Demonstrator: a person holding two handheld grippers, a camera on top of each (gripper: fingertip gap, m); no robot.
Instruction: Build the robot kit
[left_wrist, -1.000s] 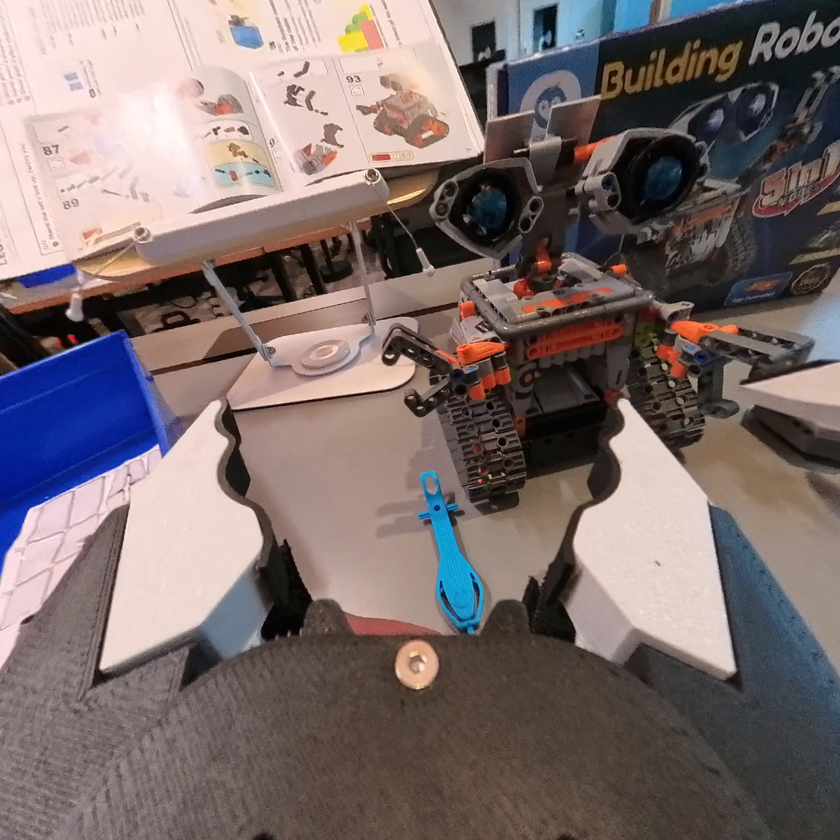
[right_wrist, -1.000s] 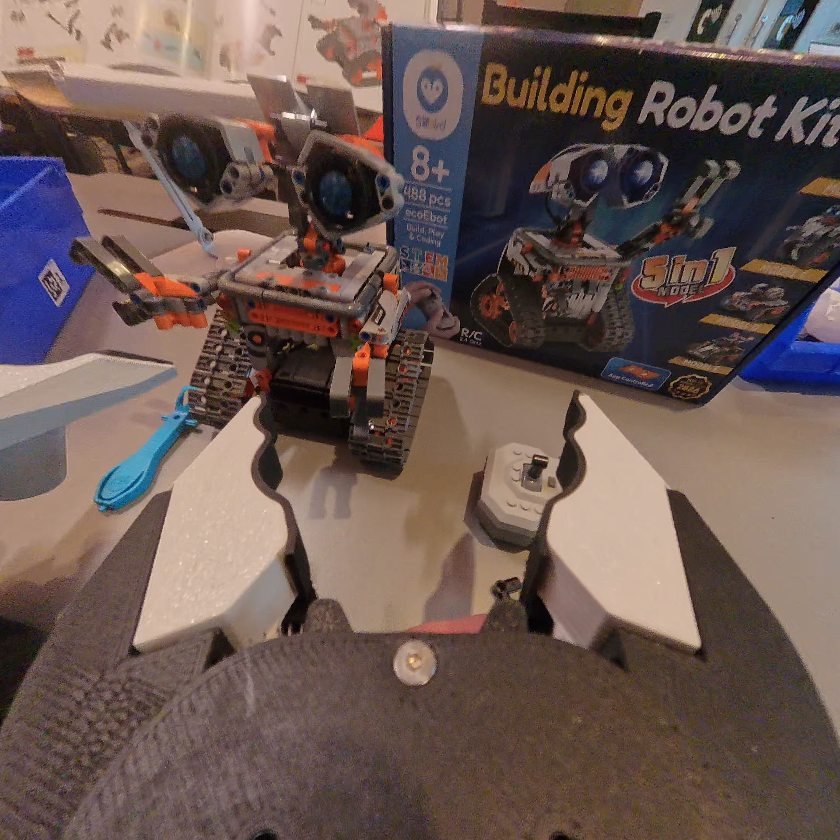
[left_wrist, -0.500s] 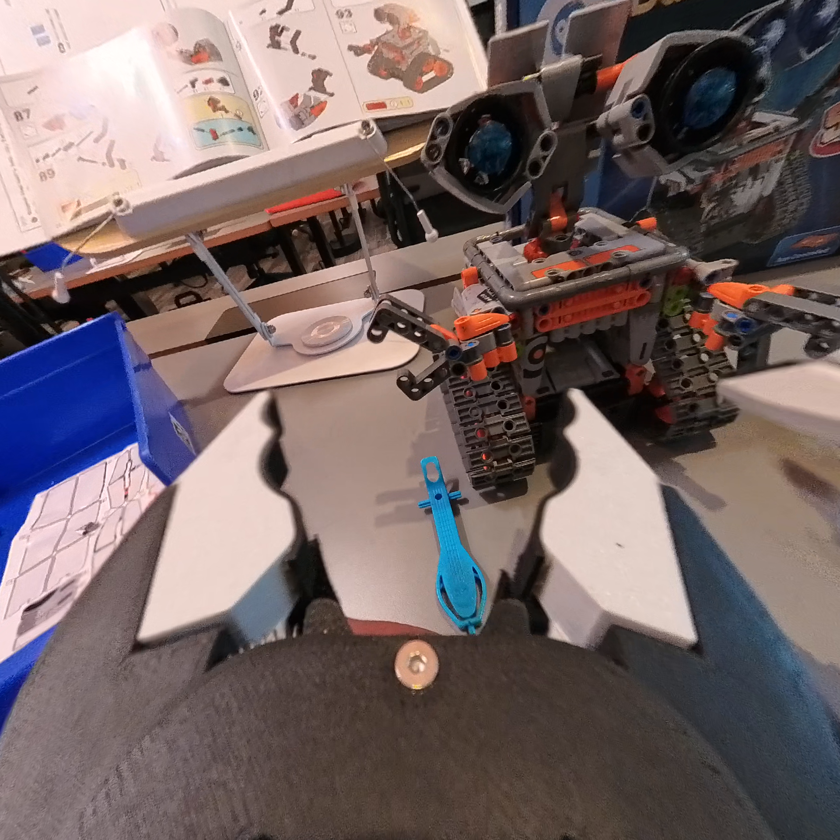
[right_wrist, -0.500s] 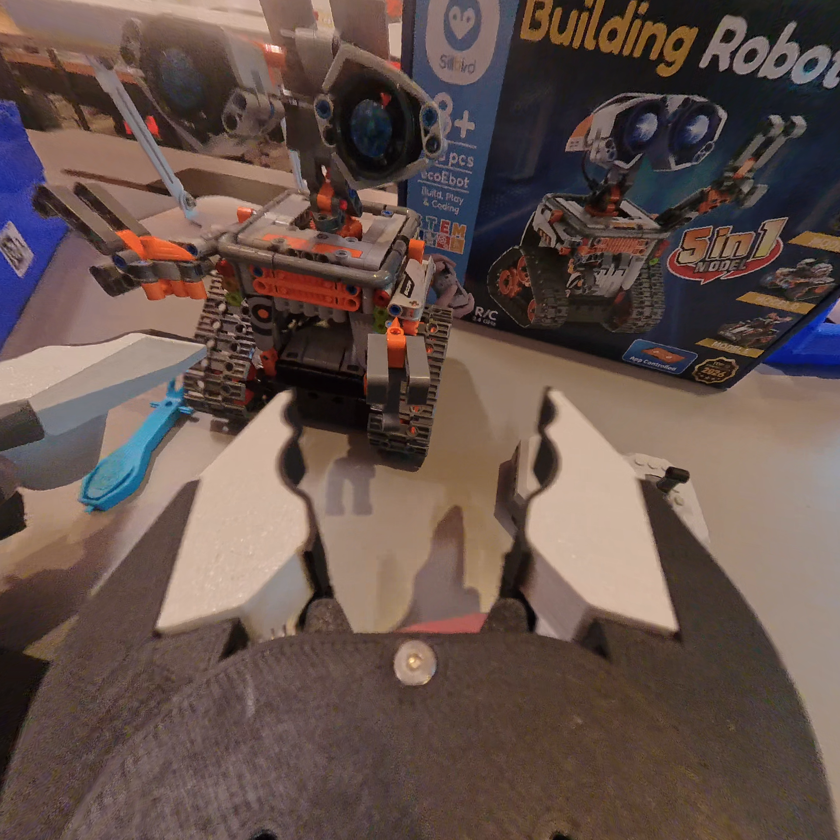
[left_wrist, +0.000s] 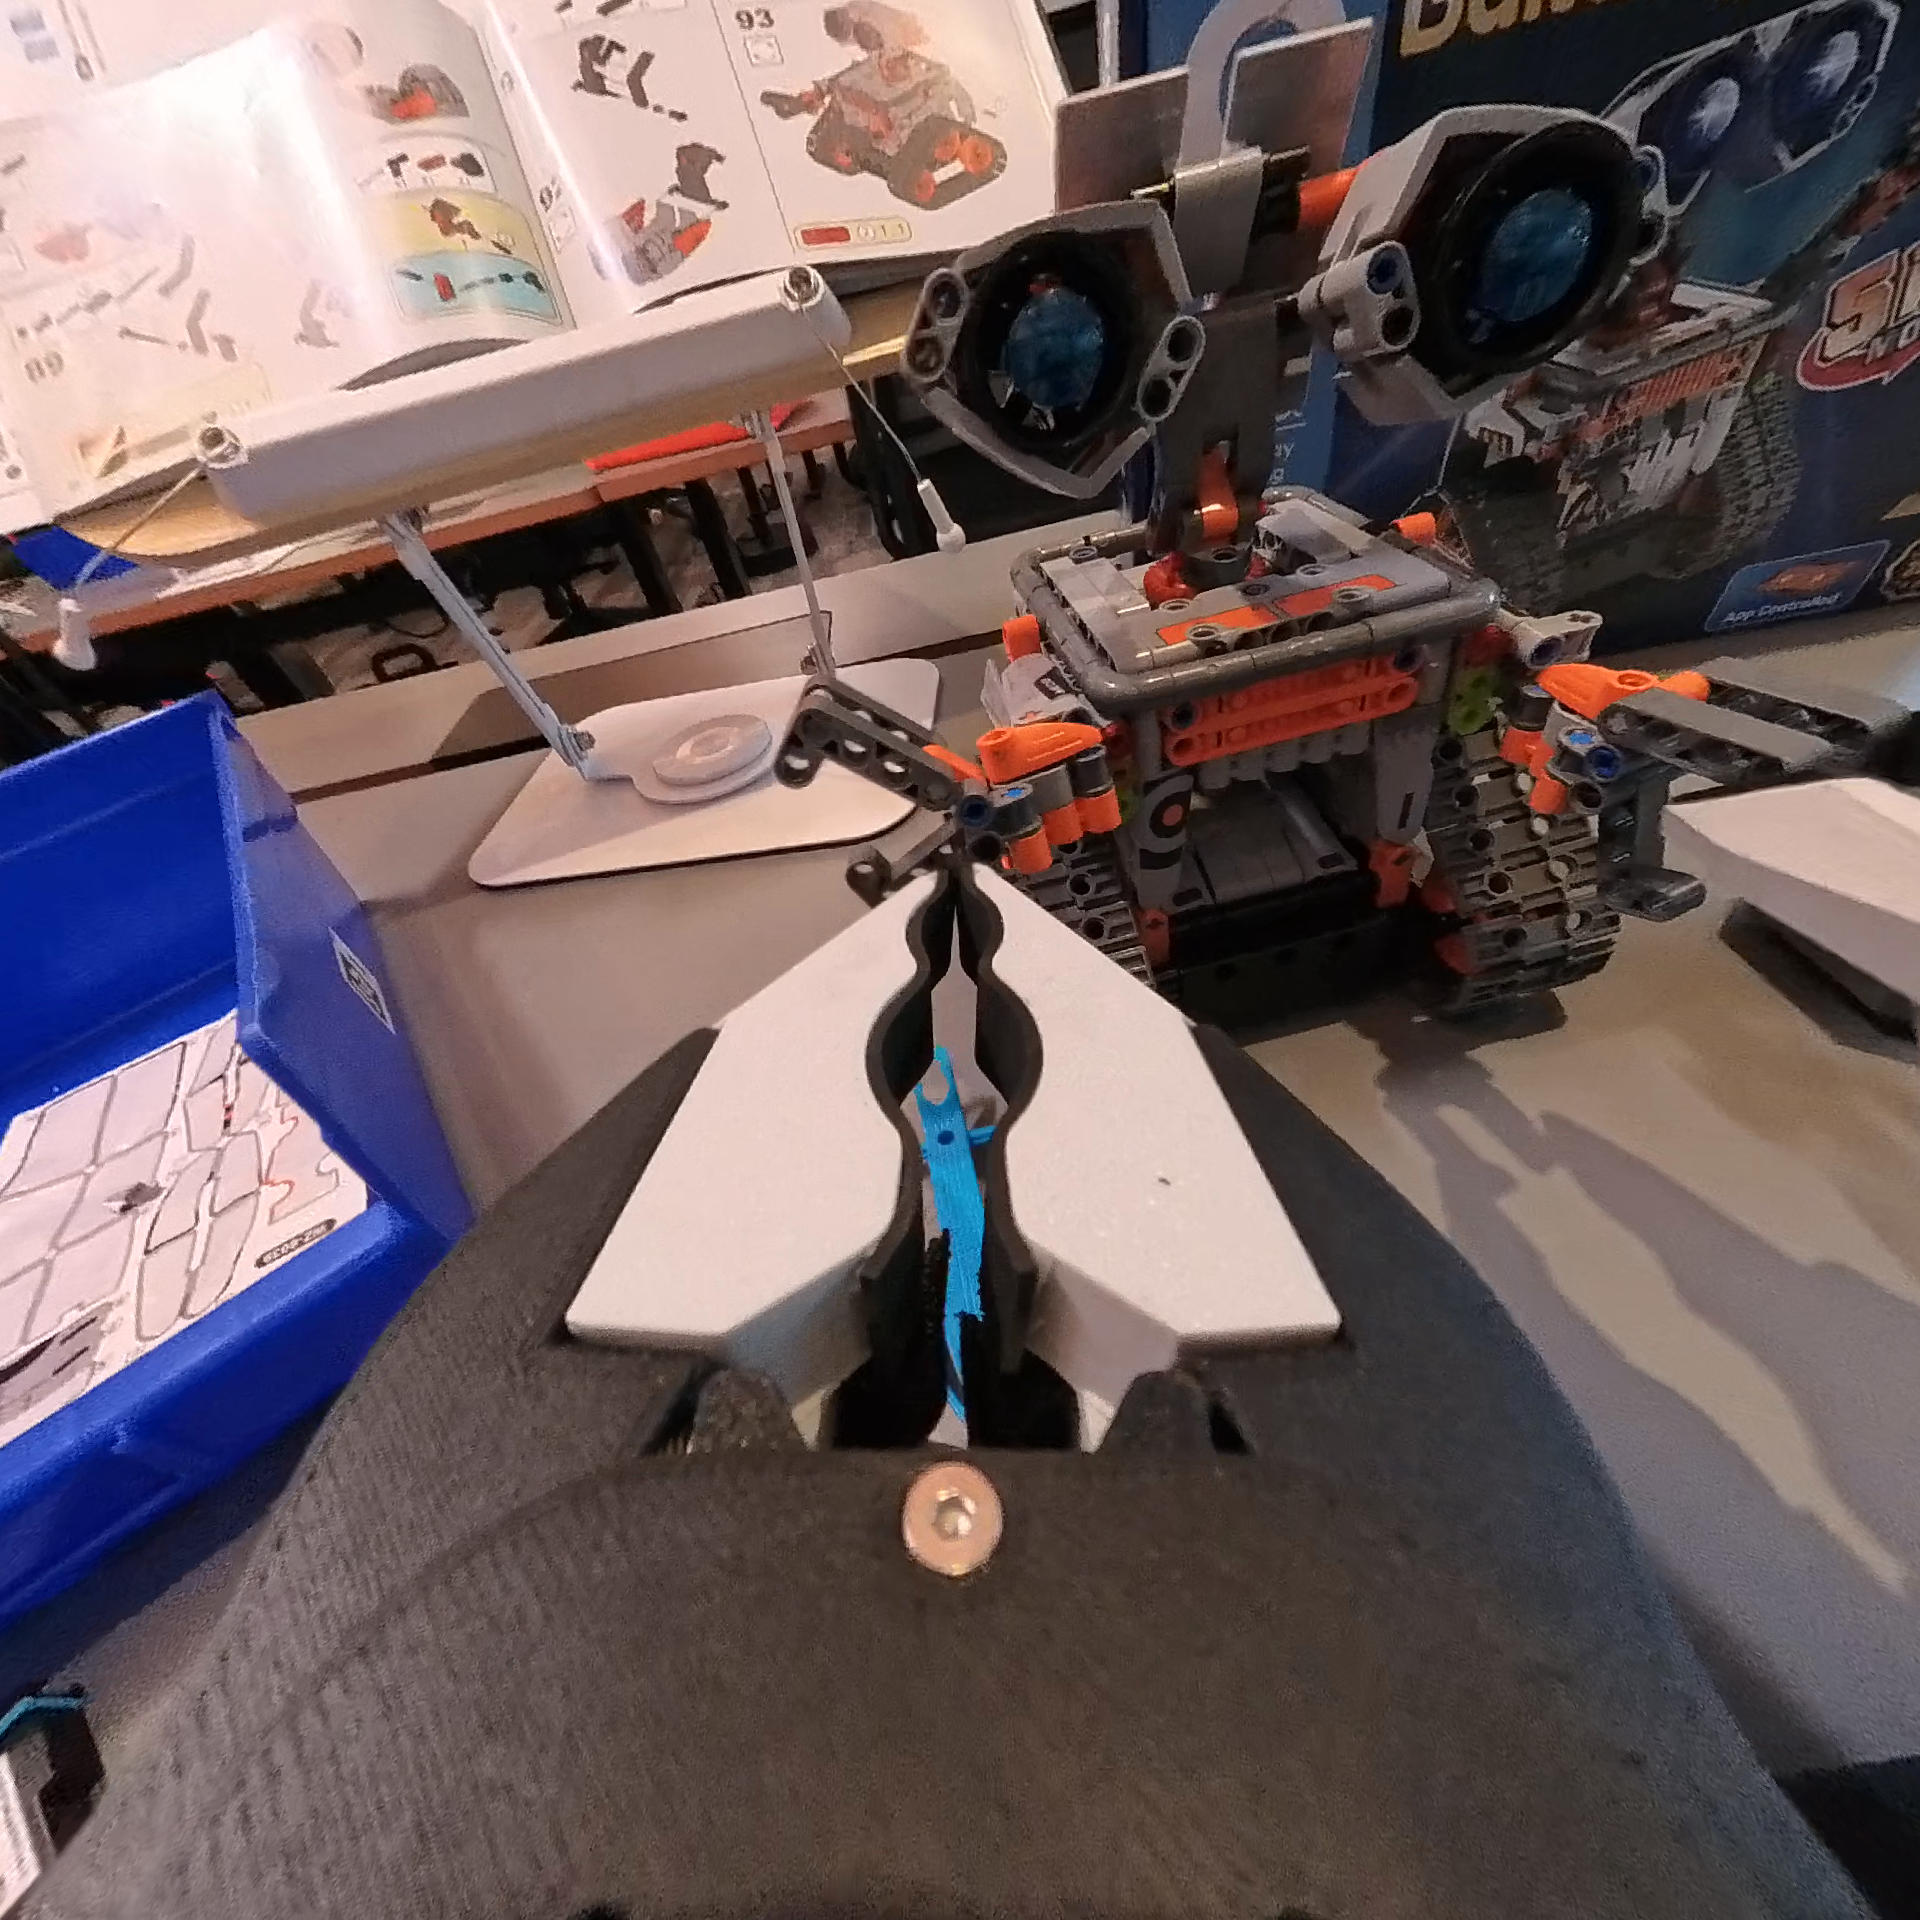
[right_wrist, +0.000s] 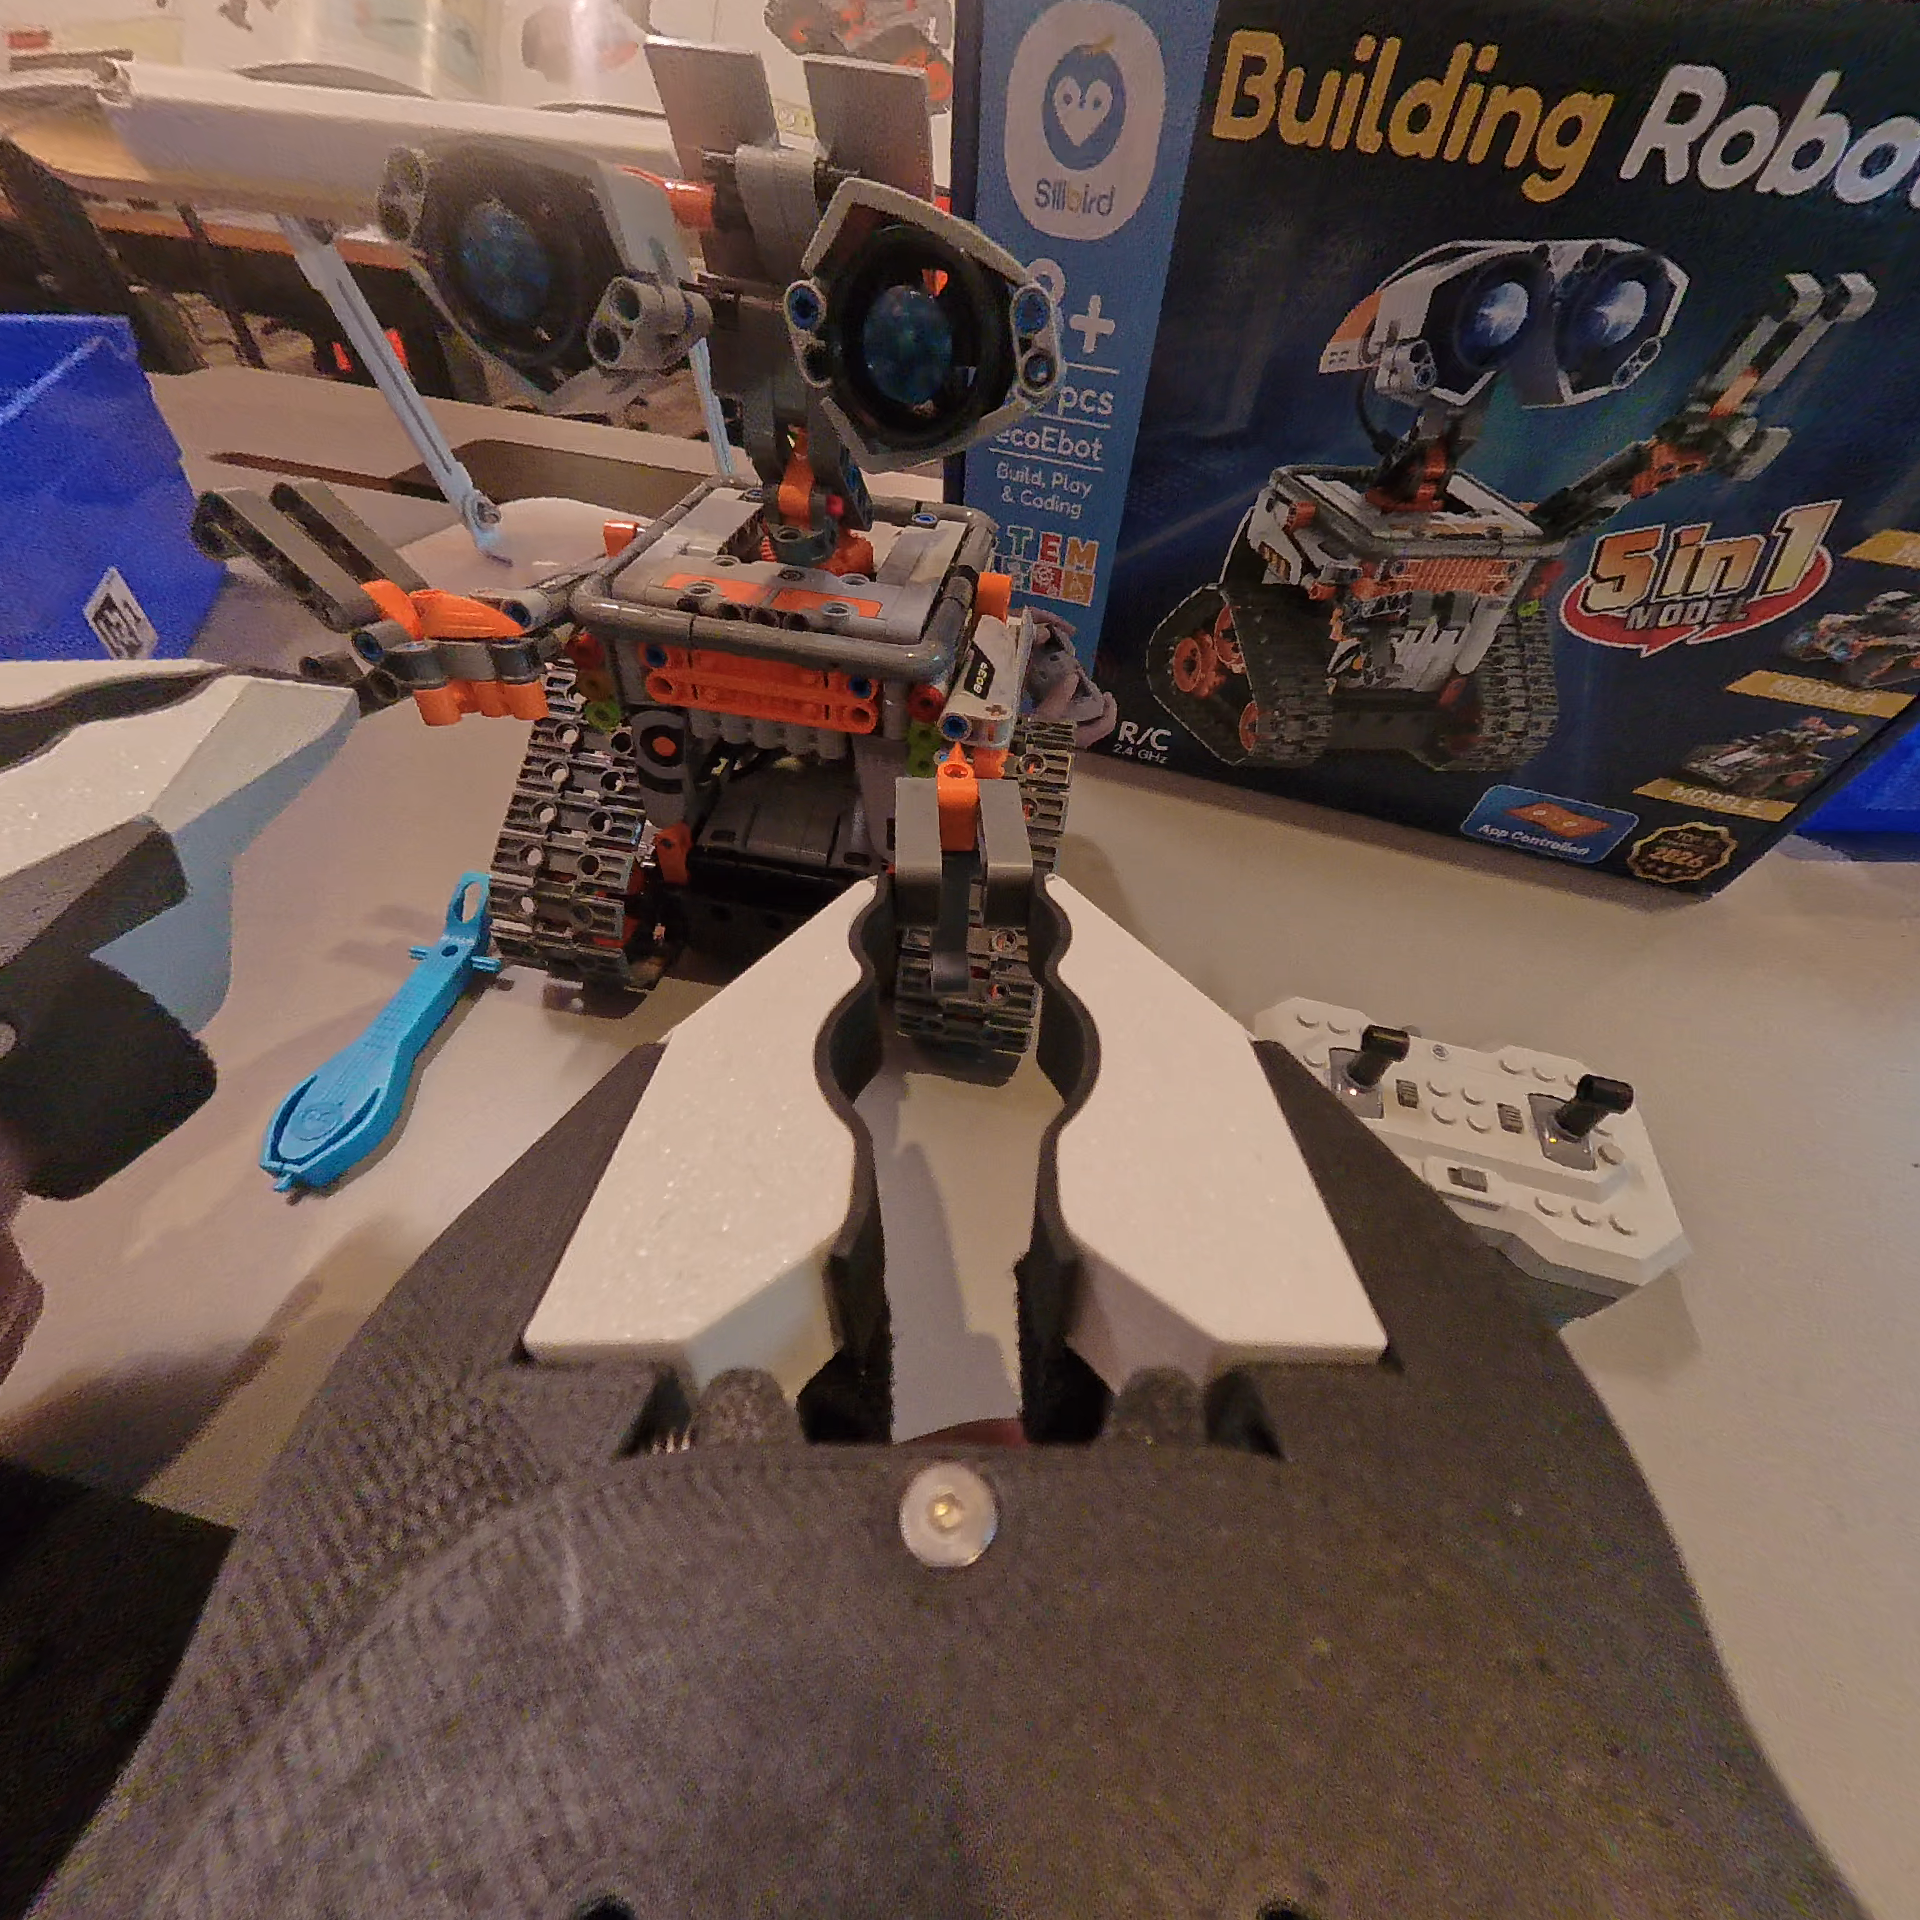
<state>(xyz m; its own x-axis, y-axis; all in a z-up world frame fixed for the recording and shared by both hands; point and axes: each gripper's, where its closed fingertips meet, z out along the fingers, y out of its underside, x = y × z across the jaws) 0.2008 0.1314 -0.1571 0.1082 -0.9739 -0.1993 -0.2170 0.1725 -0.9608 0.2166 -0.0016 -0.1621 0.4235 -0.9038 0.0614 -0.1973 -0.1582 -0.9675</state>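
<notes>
A brick-built tracked robot (left_wrist: 1247, 665) with two big eyes stands on the grey table (left_wrist: 1558, 1195). My left gripper (left_wrist: 954, 899) is shut; its tips meet right under the thin dark grey claw beam (left_wrist: 894, 857) of the robot's outstretched arm. I cannot tell whether they pinch it. A blue plastic tool (left_wrist: 951, 1174) lies on the table below the fingers. In the right wrist view my right gripper (right_wrist: 958, 904) is shut on the robot's (right_wrist: 769, 644) hanging grey and orange arm (right_wrist: 961, 831), pads on both sides. The left gripper's fingers (right_wrist: 156, 727) reach that other arm.
The kit's dark box (right_wrist: 1455, 416) stands behind the robot. A white remote control (right_wrist: 1475, 1132) lies right of my right gripper. A blue bin (left_wrist: 156, 935) stands at the left. An open instruction booklet rests on a metal stand (left_wrist: 520, 405) behind. The blue tool (right_wrist: 374, 1049) lies left of the tracks. My right fingertips sit around 15 cm from my left ones. The white remote control (right_wrist: 1475, 1132) is about 12 cm from my right fingertips.
Both grippers moved forward to the robot and closed from wide open. The left fingers came together at the claw beam; the right fingers closed on the hanging arm.
</notes>
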